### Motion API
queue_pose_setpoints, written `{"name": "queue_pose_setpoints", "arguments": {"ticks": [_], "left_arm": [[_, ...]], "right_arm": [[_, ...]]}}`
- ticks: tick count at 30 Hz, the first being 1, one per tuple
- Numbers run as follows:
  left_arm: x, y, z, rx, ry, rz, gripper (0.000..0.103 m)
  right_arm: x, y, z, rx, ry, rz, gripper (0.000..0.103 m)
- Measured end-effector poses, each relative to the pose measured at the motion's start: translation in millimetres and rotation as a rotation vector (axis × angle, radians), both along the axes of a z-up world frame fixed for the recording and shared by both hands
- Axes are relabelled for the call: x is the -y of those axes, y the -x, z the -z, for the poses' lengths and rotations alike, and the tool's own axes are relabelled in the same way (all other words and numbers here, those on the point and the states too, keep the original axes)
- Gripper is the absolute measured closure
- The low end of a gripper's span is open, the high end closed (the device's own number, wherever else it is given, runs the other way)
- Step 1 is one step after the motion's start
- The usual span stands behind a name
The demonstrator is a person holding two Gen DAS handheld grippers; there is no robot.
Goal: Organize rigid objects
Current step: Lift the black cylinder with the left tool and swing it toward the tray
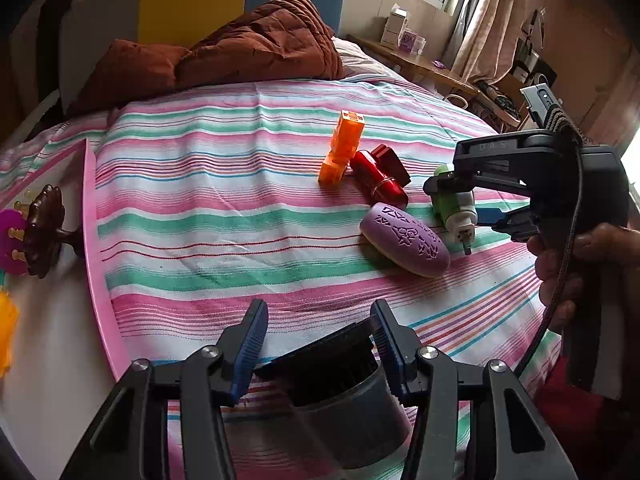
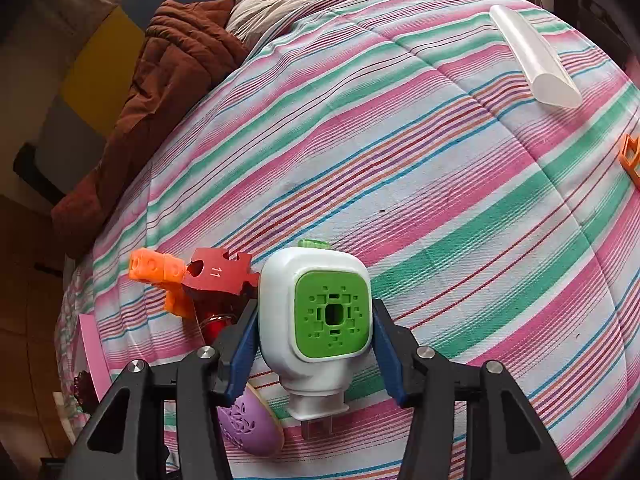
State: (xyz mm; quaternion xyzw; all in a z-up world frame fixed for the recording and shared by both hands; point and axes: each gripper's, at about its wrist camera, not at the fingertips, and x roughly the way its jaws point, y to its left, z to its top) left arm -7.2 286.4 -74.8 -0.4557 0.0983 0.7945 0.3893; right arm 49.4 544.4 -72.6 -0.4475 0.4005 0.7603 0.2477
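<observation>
The right gripper [image 2: 314, 344] clamps the white-and-green plug [image 2: 316, 320] beside the purple case [image 2: 250, 430]; the left gripper [image 1: 318, 340] grips a dark cylinder [image 1: 340, 392].

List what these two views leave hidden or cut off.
- Left wrist view: dark round container, its base hidden behind the left gripper.
- Right wrist view: red cylinder, mostly behind the right gripper.
- Right wrist view: orange piece, cut by the frame edge.
</observation>
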Motion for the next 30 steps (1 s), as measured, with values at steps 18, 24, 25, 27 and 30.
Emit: {"name": "queue_pose_setpoints", "arguments": {"ticks": [18, 24, 25, 27, 30], "left_arm": [[14, -16, -12, 0.051, -0.050, 0.090, 0.086], [16, -6, -15, 0.084, -0.090, 0.064, 0.042], [19, -4, -19, 0.080, -0.096, 0.049, 0.041], [26, 1, -30, 0.078, -0.097, 0.027, 0.041], [47, 3, -40, 0.144, -0.098, 0.028, 0.043]], "right_arm": [[8, 6, 2, 0.055, -0.086, -0.062, 0.050], [8, 14, 2, 0.065, -0.086, -0.065, 0.050], [8, 14, 2, 0.064, -0.084, -0.065, 0.050], [6, 13, 2, 0.061, -0.075, -0.061, 0.050], [4, 13, 2, 0.058, -0.063, -0.058, 0.050]]}}
